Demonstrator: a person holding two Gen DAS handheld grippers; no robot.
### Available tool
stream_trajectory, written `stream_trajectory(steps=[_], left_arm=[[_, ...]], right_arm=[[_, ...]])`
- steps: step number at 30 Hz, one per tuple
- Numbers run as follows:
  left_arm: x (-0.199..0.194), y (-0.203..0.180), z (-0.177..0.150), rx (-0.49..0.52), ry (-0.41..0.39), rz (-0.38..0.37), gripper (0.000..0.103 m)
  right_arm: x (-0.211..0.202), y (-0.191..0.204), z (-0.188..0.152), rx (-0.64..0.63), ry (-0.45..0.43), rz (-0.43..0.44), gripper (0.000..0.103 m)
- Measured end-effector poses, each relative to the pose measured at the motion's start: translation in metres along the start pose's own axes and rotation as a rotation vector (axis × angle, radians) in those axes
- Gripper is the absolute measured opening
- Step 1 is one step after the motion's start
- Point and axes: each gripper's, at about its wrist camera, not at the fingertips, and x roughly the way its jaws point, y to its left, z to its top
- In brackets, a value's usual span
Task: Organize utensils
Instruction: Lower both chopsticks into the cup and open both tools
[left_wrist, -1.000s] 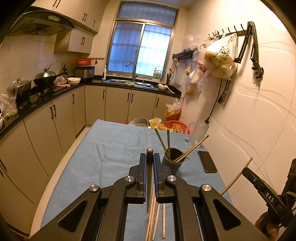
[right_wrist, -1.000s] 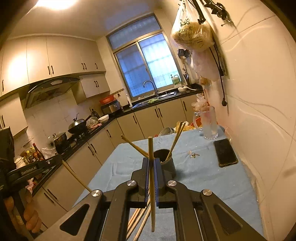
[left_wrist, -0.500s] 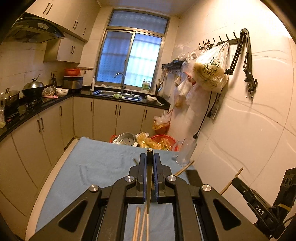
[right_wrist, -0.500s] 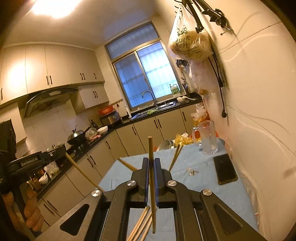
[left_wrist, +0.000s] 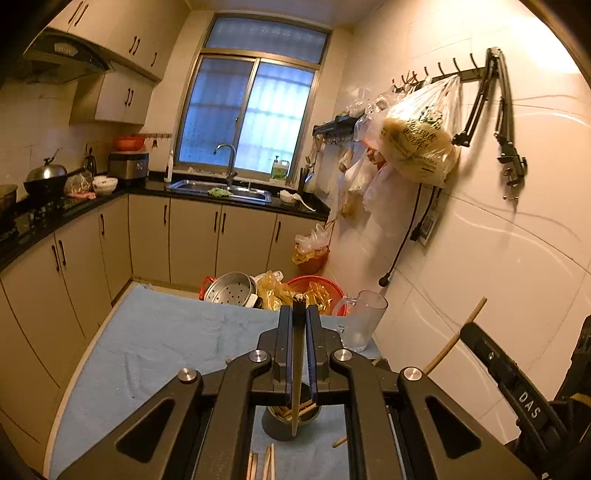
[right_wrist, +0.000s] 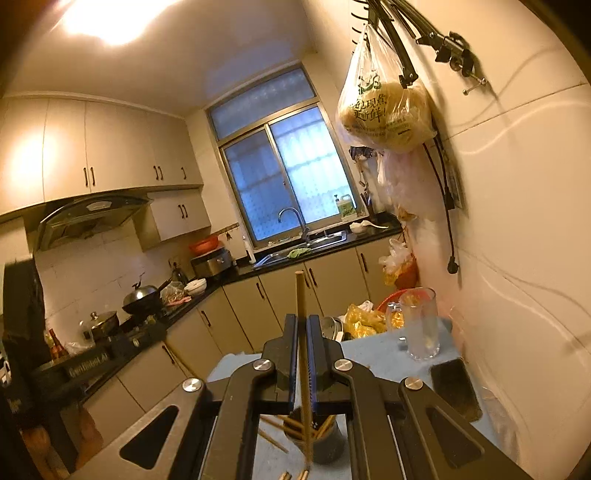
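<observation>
My left gripper (left_wrist: 298, 317) is shut on a wooden chopstick (left_wrist: 296, 384) that hangs straight down, its lower end over the dark utensil cup (left_wrist: 290, 422) holding several chopsticks. My right gripper (right_wrist: 302, 328) is shut on another chopstick (right_wrist: 303, 354), held upright, its lower end at the same cup (right_wrist: 319, 439). Loose chopsticks (left_wrist: 267, 463) lie on the blue cloth in front of the cup. The right gripper with its chopstick shows at the right edge of the left wrist view (left_wrist: 491, 354).
The table has a blue cloth (left_wrist: 162, 343). A glass mug (left_wrist: 360, 321) and a black phone (right_wrist: 454, 387) sit near the wall on the right. A steel steamer (left_wrist: 231, 288) and red basket (left_wrist: 314, 290) lie beyond the table's far edge.
Both grippers have risen and moved forward over the cup, each still holding its chopstick. The cup now sits directly below the jaws in both views.
</observation>
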Motion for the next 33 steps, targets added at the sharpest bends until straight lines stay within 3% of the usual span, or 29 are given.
stream_trajectory(steps=[16,24,33], left_arm=[[0.039,0.008,0.006,-0.019,0.009,-0.006,0.007],[0.049,0.014,-0.011,-0.009,0.052,0.004,0.007],[0.056,0.019,-0.026,-0.015,0.094,0.024,0.007]], right_arm=[[0.069,0.003,-0.001,-0.009,-0.003,-0.027,0.006],[0.092,-0.005,-0.036,0.006,0.064,-0.04,0.006],[0.09,-0.018,-0.068,0.027,0.136,-0.048,0.006]])
